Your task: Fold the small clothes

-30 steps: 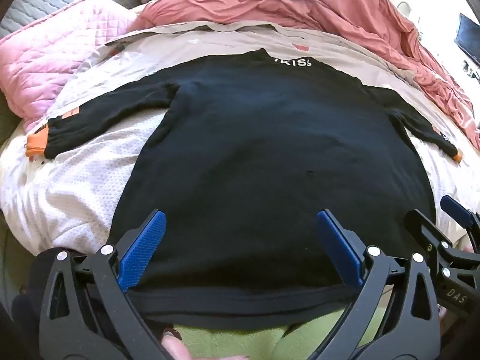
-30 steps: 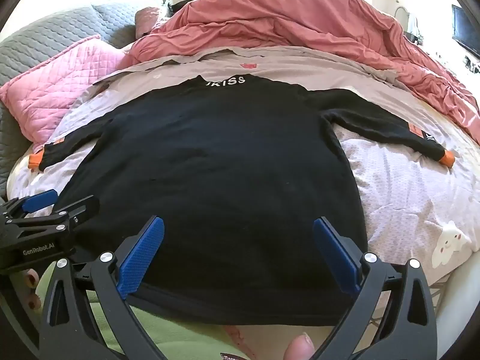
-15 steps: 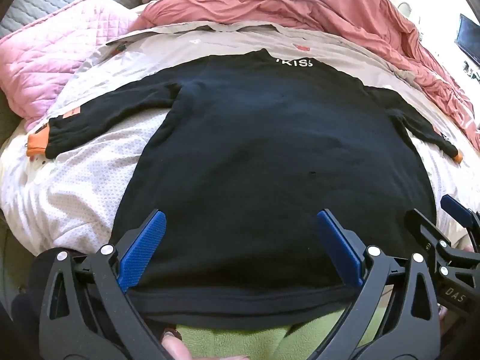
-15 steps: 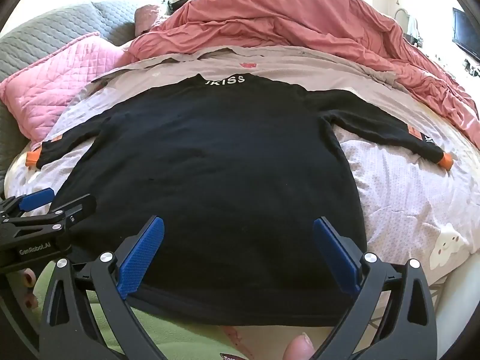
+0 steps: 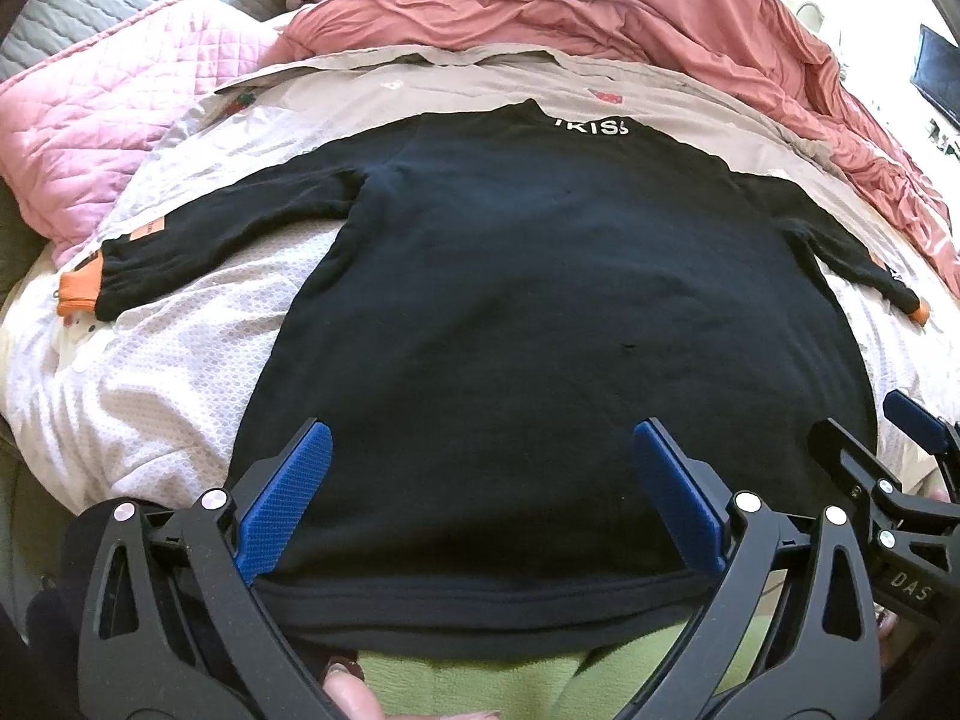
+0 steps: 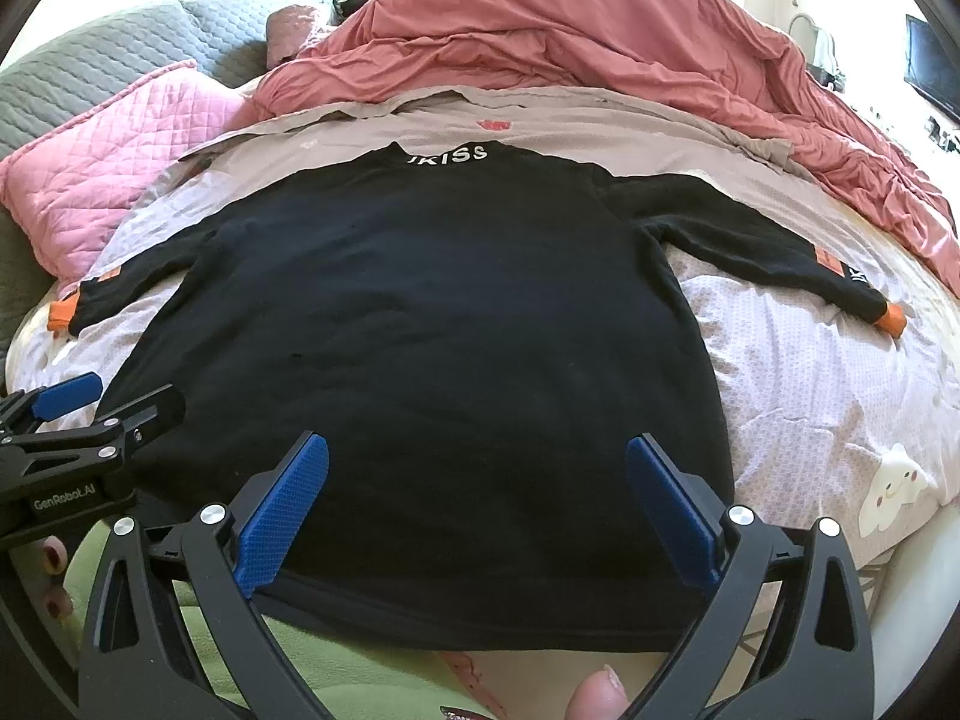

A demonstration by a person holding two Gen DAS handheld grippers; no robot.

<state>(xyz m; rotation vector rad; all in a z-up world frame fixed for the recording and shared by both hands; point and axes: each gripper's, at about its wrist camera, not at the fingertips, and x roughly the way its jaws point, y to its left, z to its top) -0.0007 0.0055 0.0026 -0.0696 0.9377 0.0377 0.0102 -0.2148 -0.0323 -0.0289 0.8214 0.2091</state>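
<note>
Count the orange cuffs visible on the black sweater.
2: the left-sleeve cuff lies near the pink quilted pillow; the right-sleeve cuff rests on the dotted sheet. None on the black sweater seems hidden.

Sweater (image 5: 540,312) is lying flat mid-bed (image 5: 180,372), hem at near edge; duvet (image 5: 600,6) is bunching along far edge, pillow (image 5: 102,126) at far-left corner.

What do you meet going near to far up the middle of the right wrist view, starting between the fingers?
Open right gripper → black long-sleeved sweater spread flat → white lettering on its collar → beige printed sheet → rumpled salmon-pink duvet.
</note>
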